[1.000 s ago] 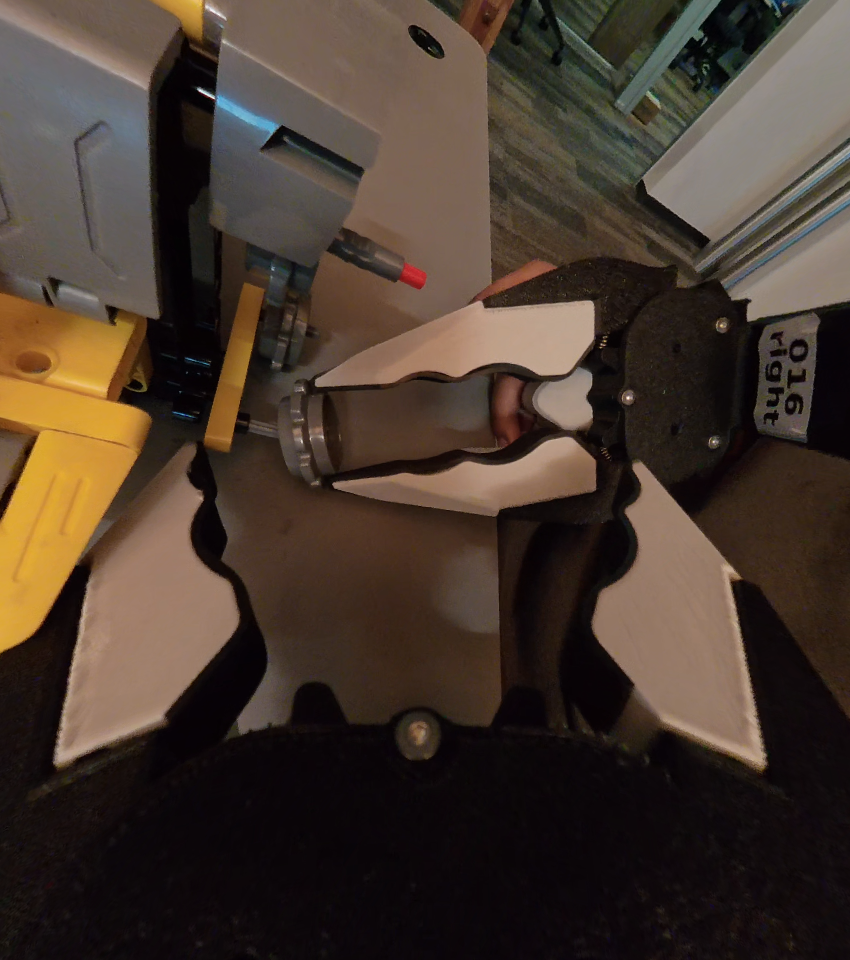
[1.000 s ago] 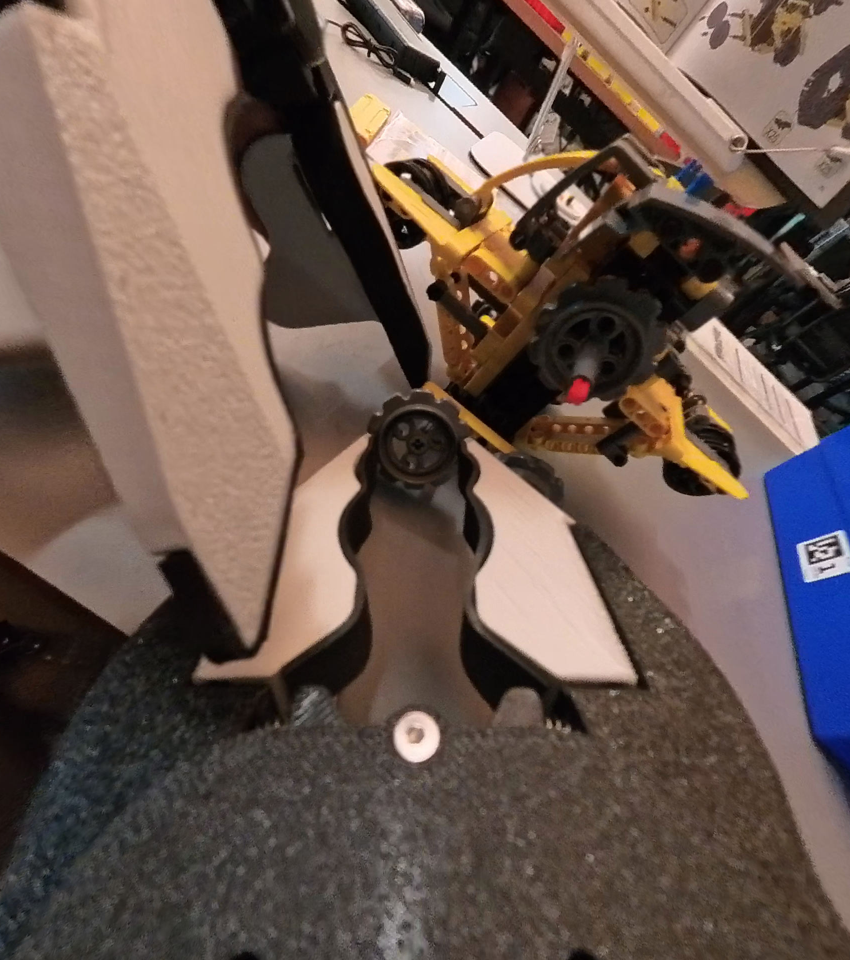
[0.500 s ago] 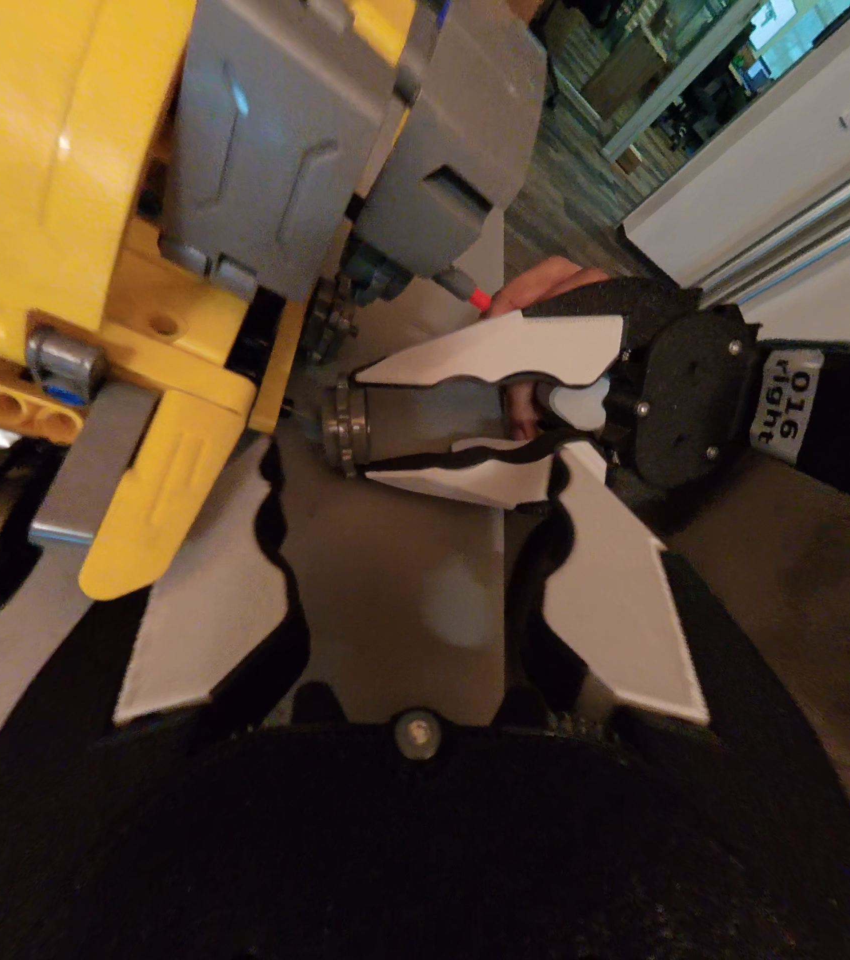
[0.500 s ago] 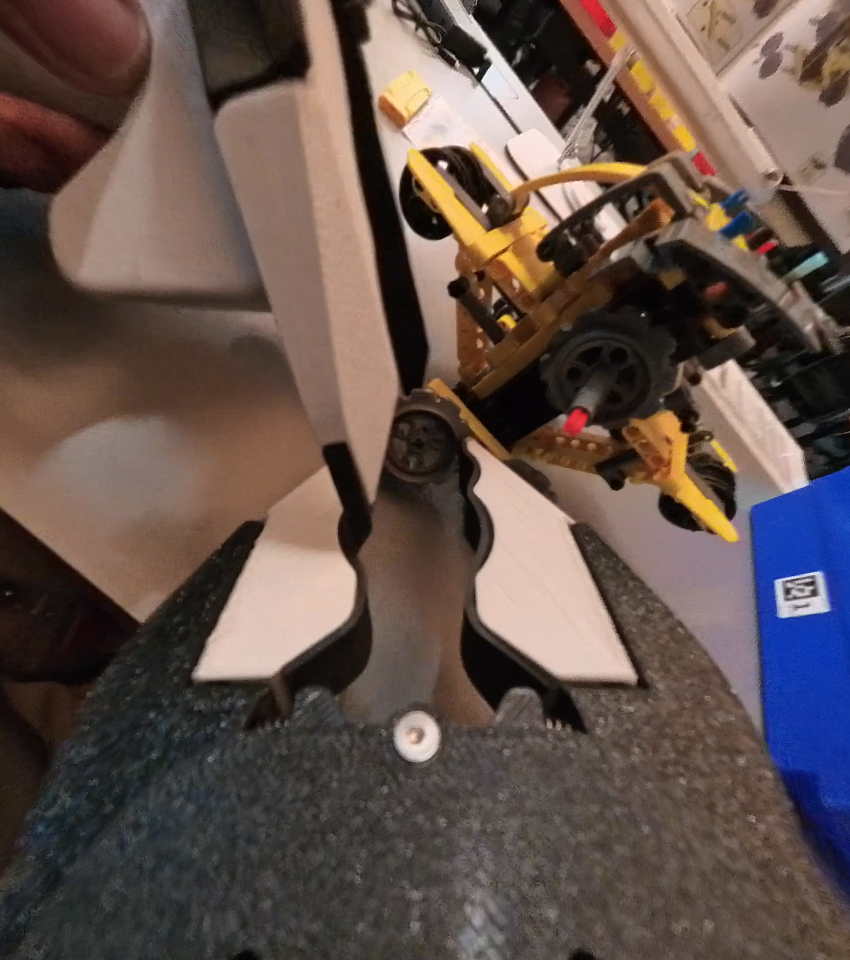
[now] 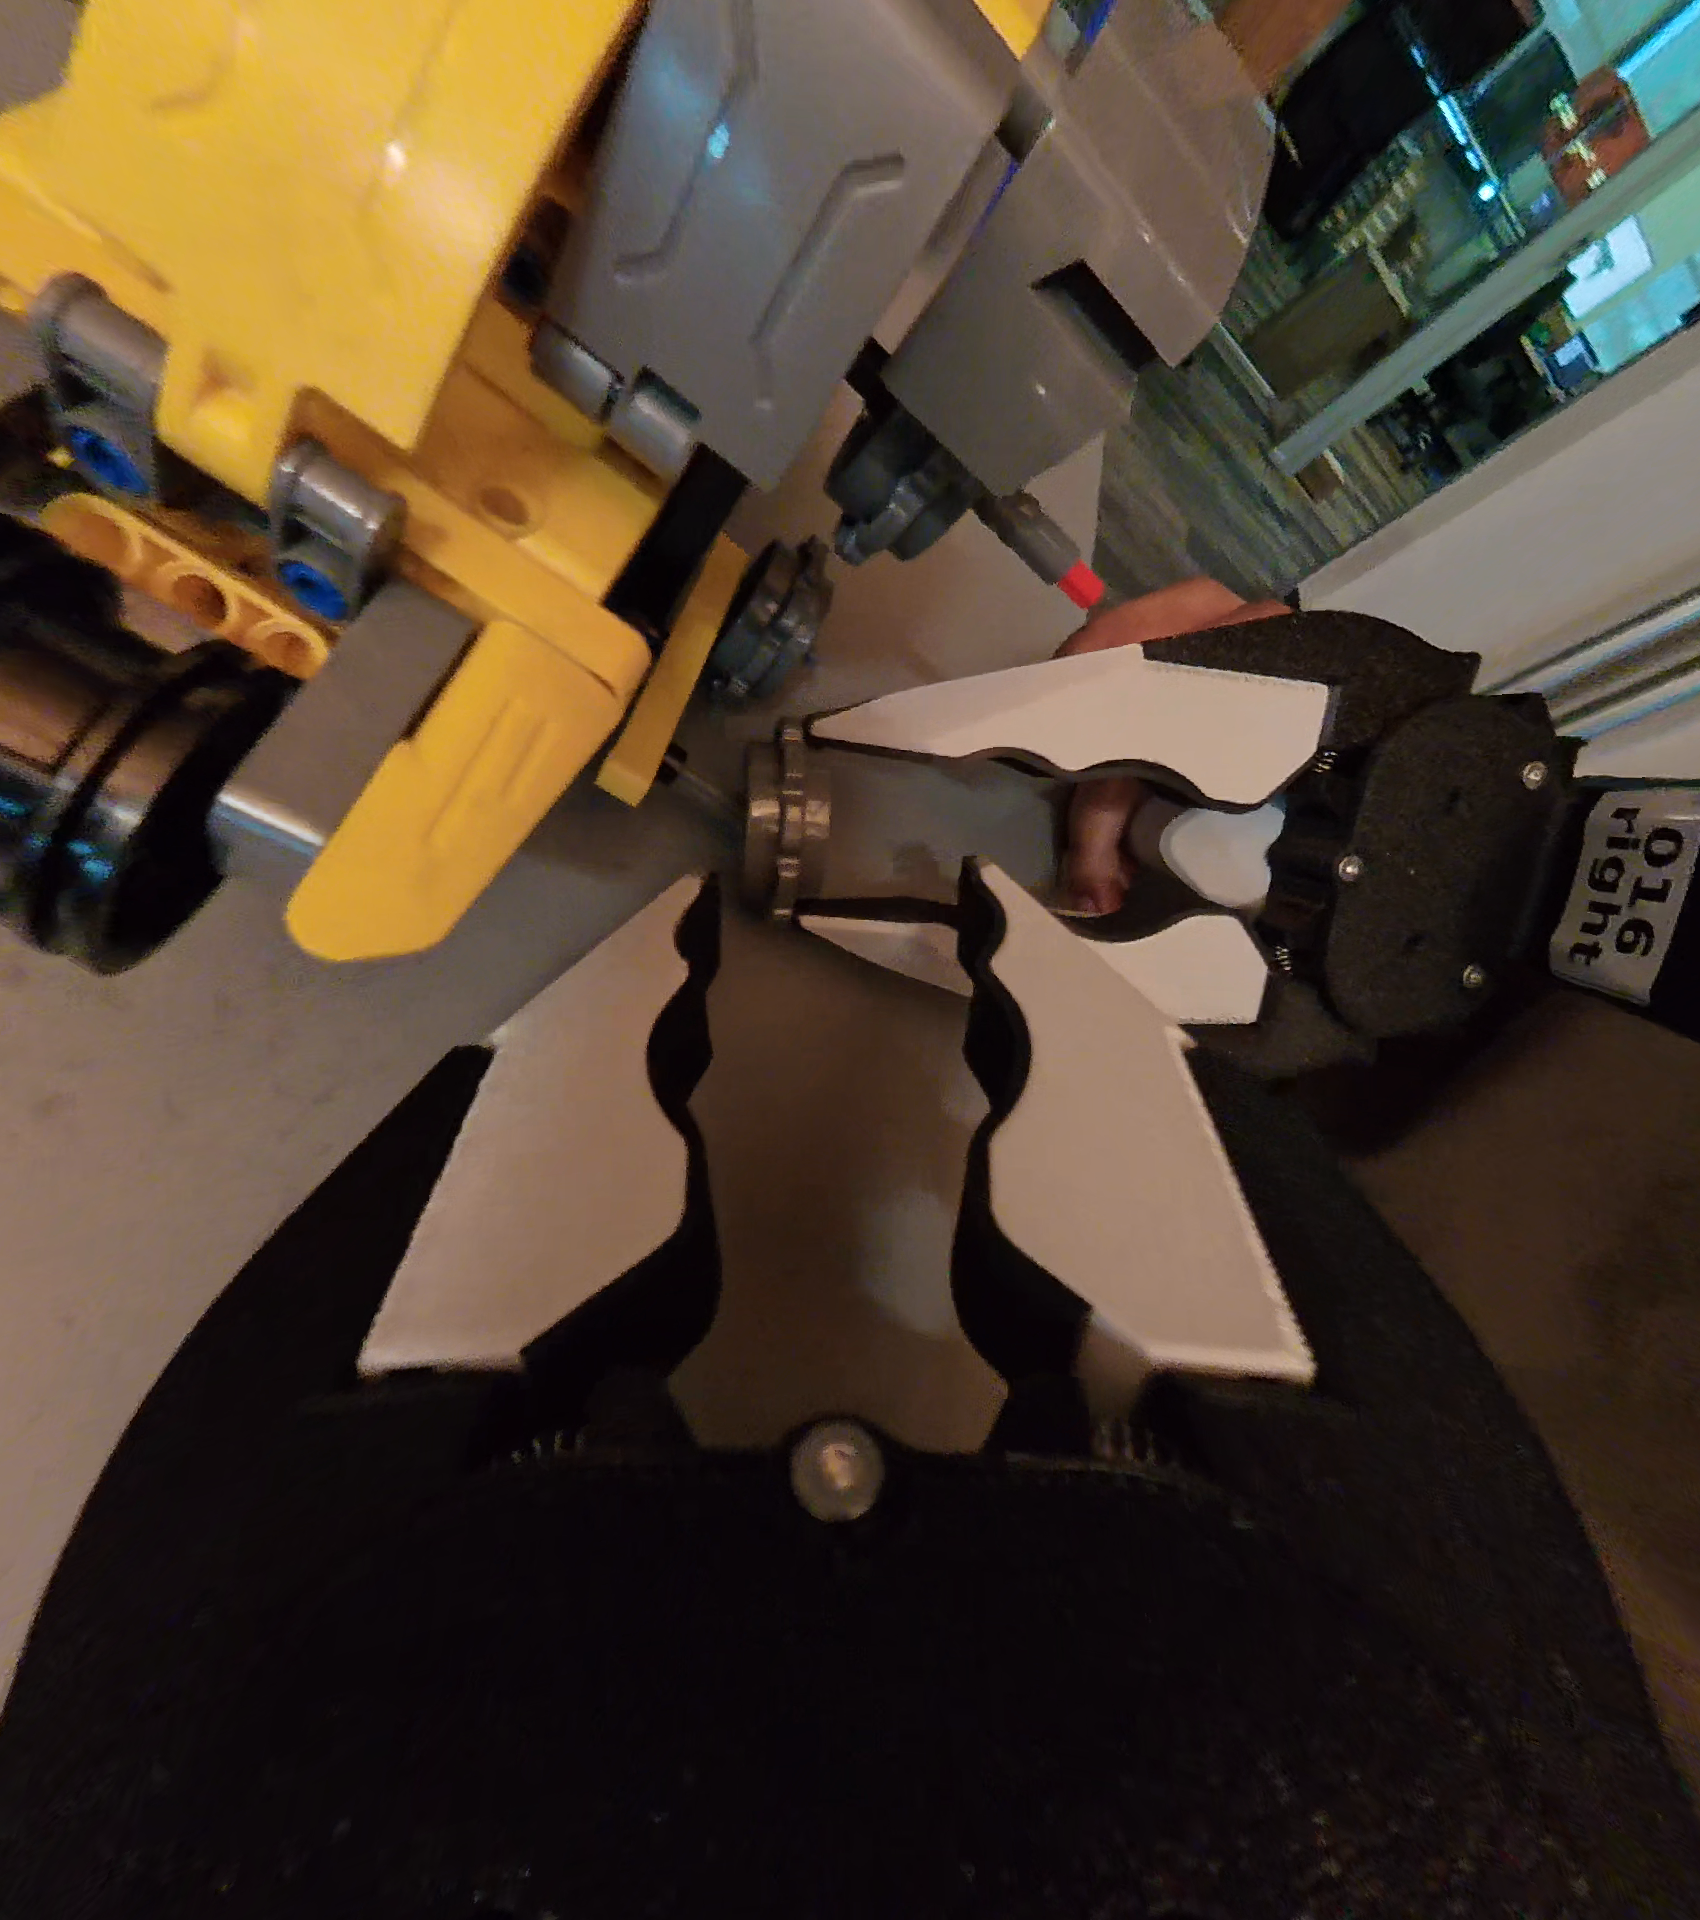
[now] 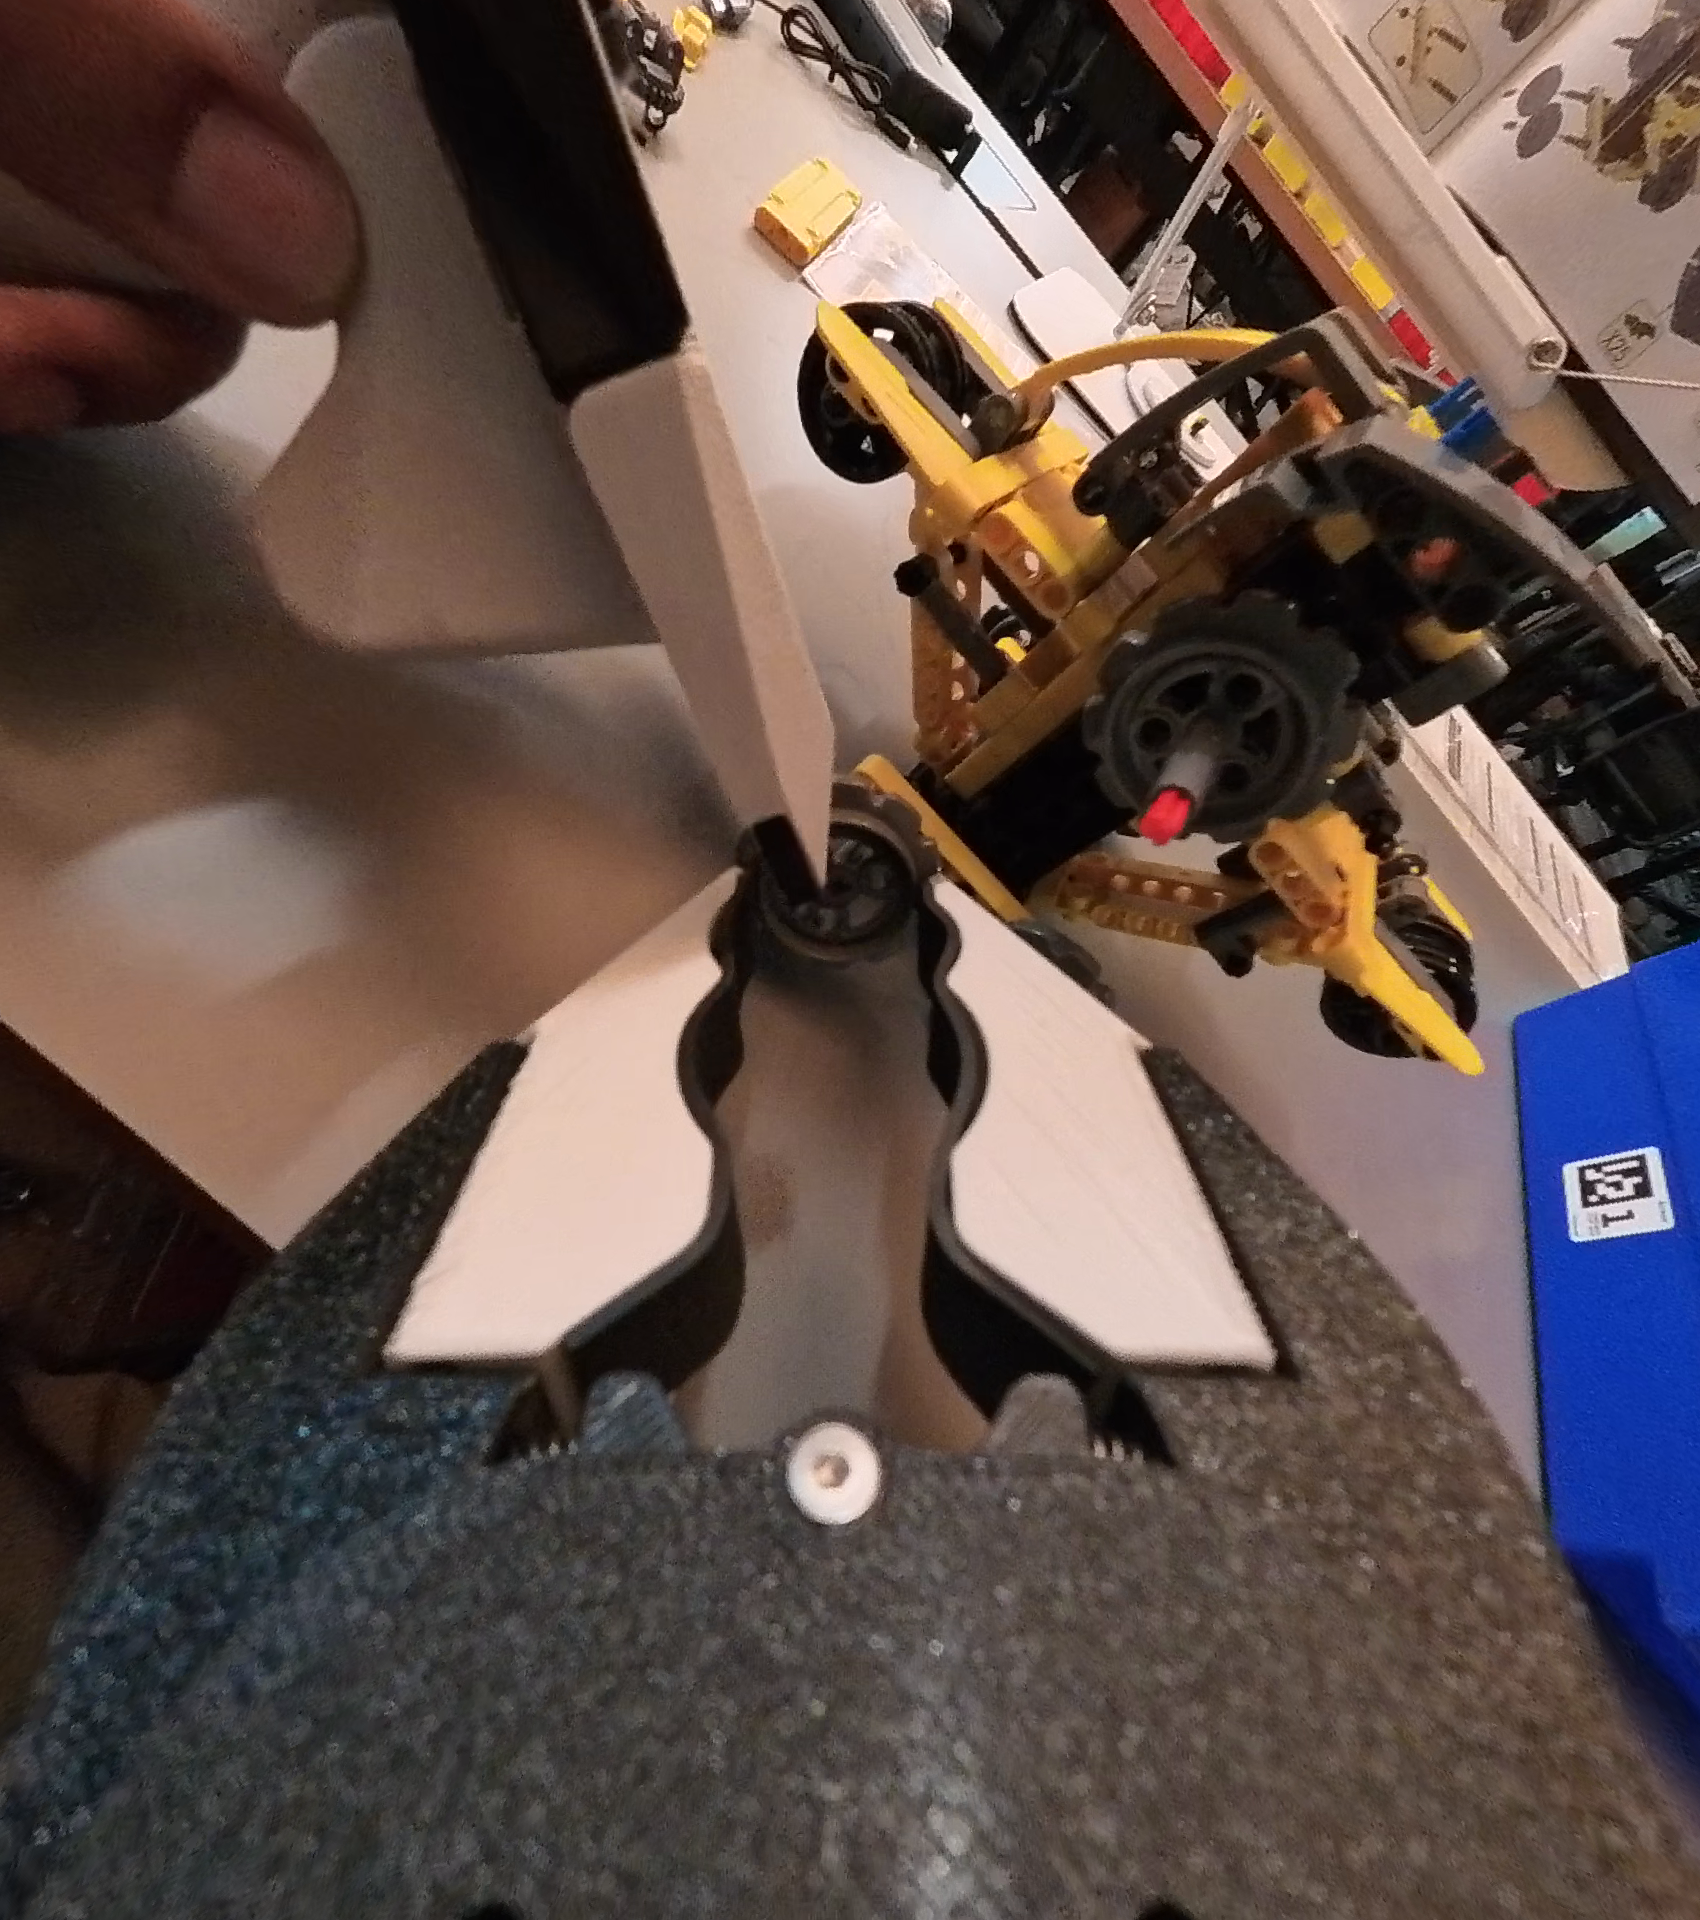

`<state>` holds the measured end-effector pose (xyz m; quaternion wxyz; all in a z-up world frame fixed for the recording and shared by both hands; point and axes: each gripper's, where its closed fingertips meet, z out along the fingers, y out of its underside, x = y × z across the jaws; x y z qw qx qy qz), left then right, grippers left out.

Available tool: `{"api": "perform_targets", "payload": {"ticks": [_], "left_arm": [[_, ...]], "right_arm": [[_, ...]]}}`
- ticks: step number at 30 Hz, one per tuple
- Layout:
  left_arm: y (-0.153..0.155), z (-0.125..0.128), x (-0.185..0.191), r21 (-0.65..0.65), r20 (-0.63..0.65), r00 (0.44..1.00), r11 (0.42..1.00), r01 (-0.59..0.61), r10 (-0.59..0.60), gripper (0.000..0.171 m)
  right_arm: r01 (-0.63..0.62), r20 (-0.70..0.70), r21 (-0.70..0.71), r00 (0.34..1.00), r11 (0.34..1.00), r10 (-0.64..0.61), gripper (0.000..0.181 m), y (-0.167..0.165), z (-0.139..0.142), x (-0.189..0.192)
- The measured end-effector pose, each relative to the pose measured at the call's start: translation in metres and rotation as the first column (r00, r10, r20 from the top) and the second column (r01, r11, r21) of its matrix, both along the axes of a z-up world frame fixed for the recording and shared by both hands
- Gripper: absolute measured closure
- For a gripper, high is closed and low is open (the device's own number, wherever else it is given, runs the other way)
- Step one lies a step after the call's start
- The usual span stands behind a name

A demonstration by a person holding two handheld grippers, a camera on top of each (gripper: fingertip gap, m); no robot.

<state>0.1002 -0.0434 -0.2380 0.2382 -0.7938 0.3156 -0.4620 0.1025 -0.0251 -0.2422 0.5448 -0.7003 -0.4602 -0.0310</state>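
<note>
My right gripper (image 6: 838,899) is shut on a small dark grey wheel (image 6: 841,883). It also shows in the left wrist view (image 5: 804,821), reaching in from the right and holding the wheel (image 5: 781,821) beside a yellow and grey toy vehicle (image 5: 430,312). My left gripper (image 5: 841,899) is open and empty, with its tips just below the wheel. In the right wrist view one white left finger (image 6: 721,582) comes down from above and its tip touches the wheel. The vehicle (image 6: 1137,675) stands just beyond, with a larger black wheel on a red-tipped axle (image 6: 1230,717).
A blue bin (image 6: 1656,1299) stands on the grey table (image 6: 1293,1091) at the right. A person's hand (image 6: 98,208) is at the upper left. Small yellow parts (image 6: 810,208), cables and papers lie farther back. The table's edge and the floor (image 5: 1604,1299) are at the right. Only a small space, under 4 cm, lies between the two pairs of fingers.
My left gripper has moved in toward the held wheel and its fingers have narrowed. The right gripper has kept hold of the wheel beside the vehicle.
</note>
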Motion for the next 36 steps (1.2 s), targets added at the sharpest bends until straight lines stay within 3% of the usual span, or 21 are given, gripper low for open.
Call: {"api": "perform_targets", "payload": {"ticks": [9,18,27,31,36], "left_arm": [[0.009,-0.013,-0.001,0.18,-0.171,0.984,0.983,-0.025,0.057,0.157],[0.014,-0.017,-0.004,0.355,-0.294,0.95,0.935,0.007,0.105,0.159],[0.017,-0.017,-0.003,0.523,-0.379,0.912,0.849,0.07,0.159,0.16],[0.018,-0.018,-0.003,0.594,-0.421,0.885,0.798,0.103,0.2,0.159],[0.018,-0.018,-0.003,0.568,-0.385,0.903,0.82,0.07,0.189,0.158]], "right_arm": [[-0.017,-0.032,-0.029,0.999,0.999,0.016,0.15,0.0,0.0,0.0],[-0.082,-0.198,-0.211,0.979,0.974,0.039,0.14,-0.009,-0.002,0.005],[-0.046,-0.148,-0.245,0.989,0.969,0.01,0.168,0.003,-0.011,0.015],[-0.061,-0.158,-0.278,0.987,0.959,0.017,0.169,0.005,-0.011,0.015],[-0.085,-0.199,-0.319,0.98,0.944,0.021,0.171,0.007,-0.008,0.015]]}}
